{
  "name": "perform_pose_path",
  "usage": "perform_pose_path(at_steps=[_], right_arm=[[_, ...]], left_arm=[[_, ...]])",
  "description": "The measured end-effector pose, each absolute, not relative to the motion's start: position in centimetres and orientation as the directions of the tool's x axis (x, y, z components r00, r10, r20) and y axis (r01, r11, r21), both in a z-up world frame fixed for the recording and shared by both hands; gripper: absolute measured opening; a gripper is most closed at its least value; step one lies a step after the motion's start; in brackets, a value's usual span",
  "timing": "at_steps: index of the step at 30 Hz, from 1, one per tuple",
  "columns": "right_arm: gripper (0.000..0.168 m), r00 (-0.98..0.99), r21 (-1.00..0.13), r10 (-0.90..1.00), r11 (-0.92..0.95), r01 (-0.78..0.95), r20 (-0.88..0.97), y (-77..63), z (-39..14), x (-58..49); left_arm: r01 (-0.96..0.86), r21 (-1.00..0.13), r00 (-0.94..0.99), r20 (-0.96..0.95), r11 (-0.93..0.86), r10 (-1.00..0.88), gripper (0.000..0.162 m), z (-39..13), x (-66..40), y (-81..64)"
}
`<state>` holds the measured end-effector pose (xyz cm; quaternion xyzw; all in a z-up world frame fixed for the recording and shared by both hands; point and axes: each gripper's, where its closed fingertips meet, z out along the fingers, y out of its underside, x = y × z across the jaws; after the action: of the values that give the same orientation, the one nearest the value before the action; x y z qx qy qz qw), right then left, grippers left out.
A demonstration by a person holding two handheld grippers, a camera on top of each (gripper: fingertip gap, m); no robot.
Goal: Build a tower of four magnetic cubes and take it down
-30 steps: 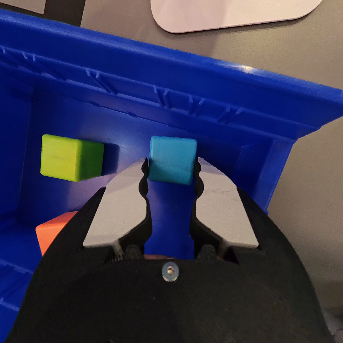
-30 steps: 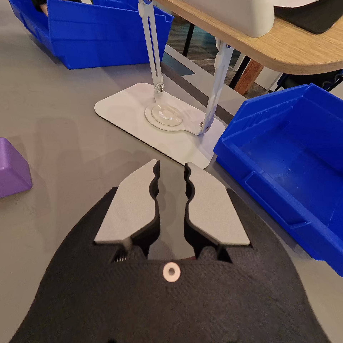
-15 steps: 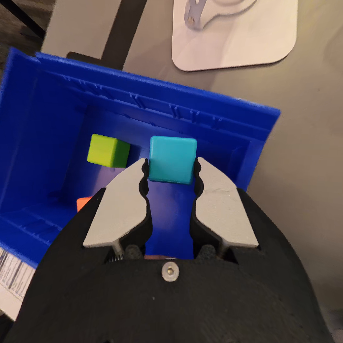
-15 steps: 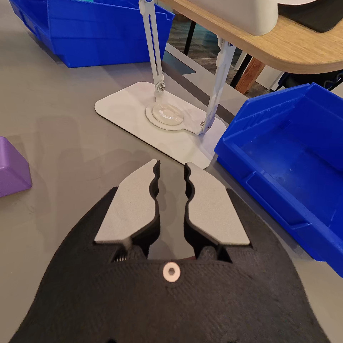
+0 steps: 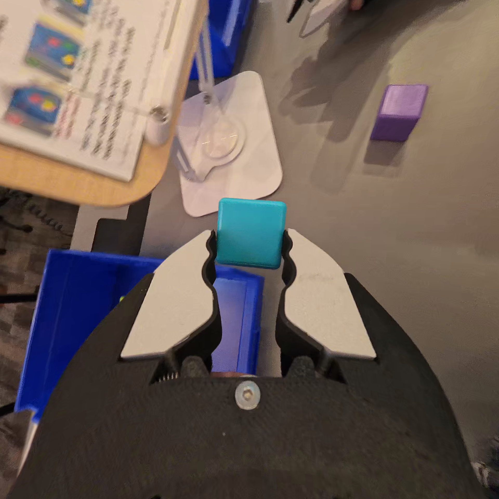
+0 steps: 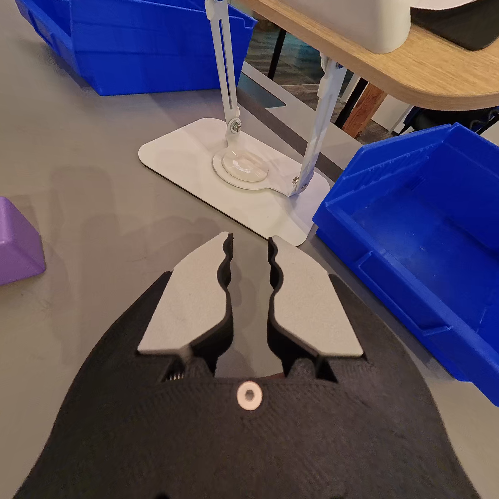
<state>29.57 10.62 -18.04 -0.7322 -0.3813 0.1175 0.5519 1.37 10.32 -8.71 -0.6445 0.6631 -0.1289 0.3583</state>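
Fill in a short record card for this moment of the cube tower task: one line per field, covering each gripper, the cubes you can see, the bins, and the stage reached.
left gripper: shut on the teal cube, held in the air
right gripper: open, holding nothing, above the grey table
purple cube: alone on the table, nothing stacked on it
blue bin: below the left gripper; contents mostly hidden
second blue bin: to the right of the right gripper; visible part holds nothing
white stand base: on the table between the bins
stage: no tower stacked yet

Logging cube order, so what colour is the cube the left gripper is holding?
Teal cube, clearest in the left wrist view.
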Motion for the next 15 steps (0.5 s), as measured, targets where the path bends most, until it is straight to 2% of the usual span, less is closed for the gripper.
perform_pose_path(at_steps=[4, 7, 15], right_arm=[[0.025, 0.680, -0.898, 0.690, -0.098, 0.429, 0.249, 10.6, -18.0, 29.5], [0.025, 0.680, -0.900, 0.692, -0.100, 0.424, 0.243, 10.6, -18.0, 29.6], [0.025, 0.666, -0.893, 0.703, -0.097, 0.439, 0.251, 10.3, -18.2, 29.2]], left_arm=[[-0.788, -0.574, -0.038, -0.316, 0.222, -0.948, 0.046, -10.1, 6.0, 7.2], [-0.753, -0.604, -0.124, -0.259, 0.261, -0.958, 0.046, -10.6, 9.4, 4.5], [-0.760, -0.585, -0.214, -0.186, 0.283, -0.959, 0.046, -12.5, 15.2, 0.3]])
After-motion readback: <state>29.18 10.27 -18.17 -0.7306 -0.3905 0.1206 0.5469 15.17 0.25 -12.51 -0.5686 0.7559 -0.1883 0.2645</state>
